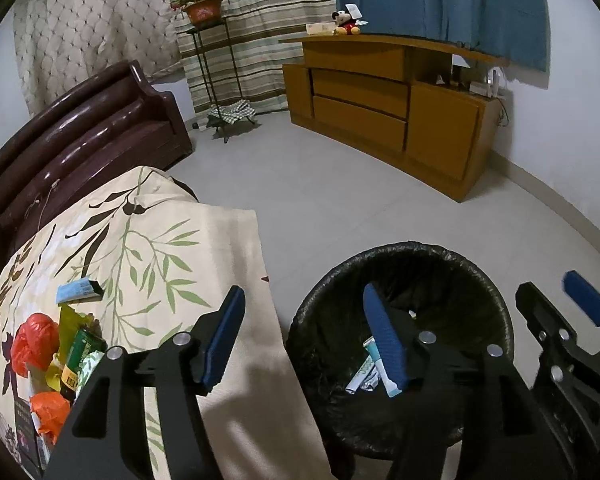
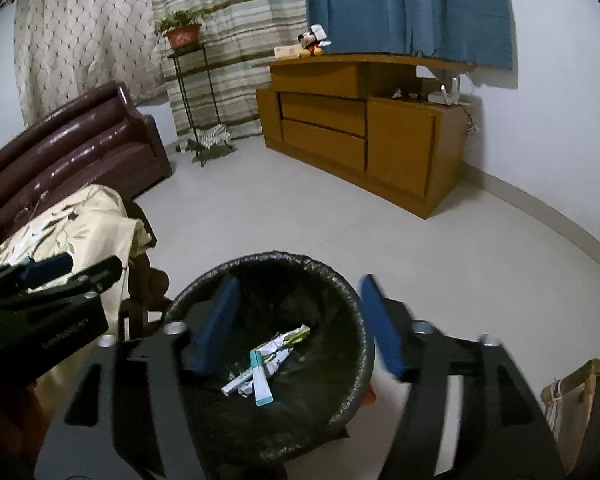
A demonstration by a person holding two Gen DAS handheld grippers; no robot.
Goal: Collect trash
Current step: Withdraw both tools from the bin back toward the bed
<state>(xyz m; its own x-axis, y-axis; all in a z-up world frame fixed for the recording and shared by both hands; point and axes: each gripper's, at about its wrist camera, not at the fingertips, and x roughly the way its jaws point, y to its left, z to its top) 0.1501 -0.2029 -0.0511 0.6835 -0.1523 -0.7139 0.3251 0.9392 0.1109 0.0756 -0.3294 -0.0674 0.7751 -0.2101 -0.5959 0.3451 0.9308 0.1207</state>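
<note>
Both tongs, the left tongs [image 1: 304, 336] and right tongs [image 2: 296, 324], are hanging released and empty over the lined bin [image 2: 364, 344], where wrappers [image 2: 266, 364] are lying. On the table [image 1: 236, 240], the remaining trash [image 1: 56, 348] is looking light, crinkly and soft; pinching a bunched bag fold should be working best, though the tongs' frame is hiding part of that pile

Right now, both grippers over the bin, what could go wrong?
1. Left gripper hangs over the gap between table edge and trash bin; anything dropped there may hit the floor.
2. Right gripper is close beside it; they may collide.
3. The trash pile sits near the tablecloth edge; a sweep could knock pieces off.
</note>
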